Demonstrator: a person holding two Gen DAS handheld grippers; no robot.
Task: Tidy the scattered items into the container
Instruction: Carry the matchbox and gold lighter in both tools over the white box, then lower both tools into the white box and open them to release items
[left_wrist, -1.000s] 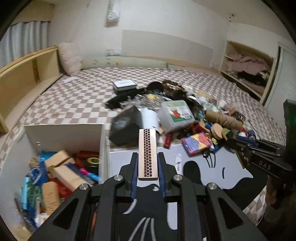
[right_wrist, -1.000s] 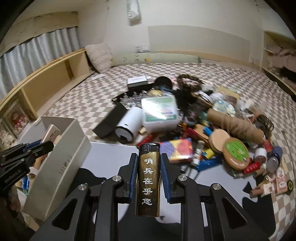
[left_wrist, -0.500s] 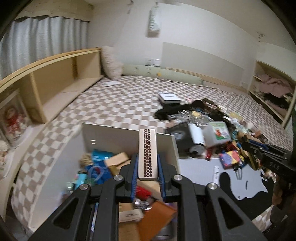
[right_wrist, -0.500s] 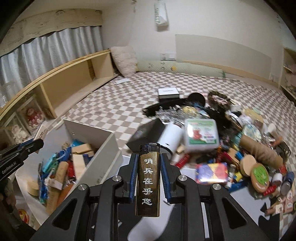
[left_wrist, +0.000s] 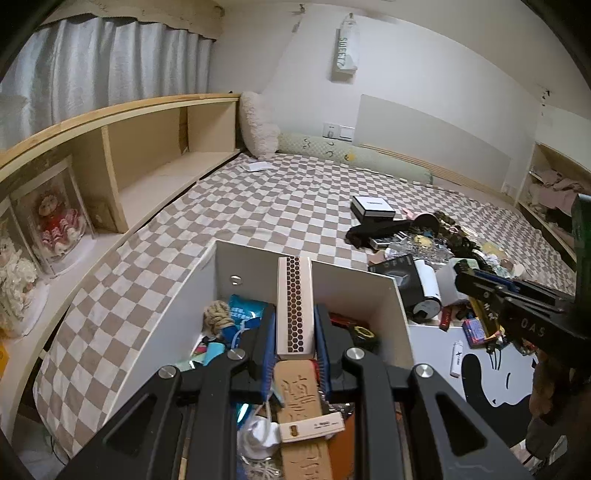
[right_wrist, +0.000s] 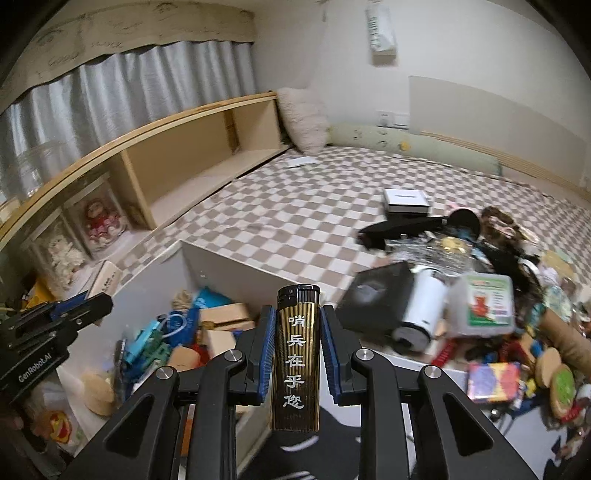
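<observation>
The white box (left_wrist: 251, 266) holds several small items. My left gripper (left_wrist: 294, 312) hovers over it, shut on a beige matchbox (left_wrist: 294, 291) with a honeycomb striking strip. My right gripper (right_wrist: 298, 314) is shut on a gold-striped lighter (right_wrist: 298, 354) with white characters, just above the near right wall of the white box (right_wrist: 236, 273). The scattered pile (right_wrist: 480, 295) lies to the right on the bed. In the left wrist view the right gripper (left_wrist: 517, 310) comes in from the right, above the pile (left_wrist: 424, 266). In the right wrist view the left gripper (right_wrist: 74, 306) stands at the left with the matchbox (right_wrist: 107, 277).
A white mat with a black cat drawing (left_wrist: 480, 380) lies beside the box, with a white lighter (left_wrist: 457, 363) on it. A wooden shelf (left_wrist: 155, 147) with boxed dolls (left_wrist: 55, 221) runs along the left. A small black-and-white box (left_wrist: 371, 206) sits on the checked bedspread.
Both grippers have swung left, away from the pile. The left one now hangs over the box's contents, and the right one has reached the box's right side. Both kept their grip.
</observation>
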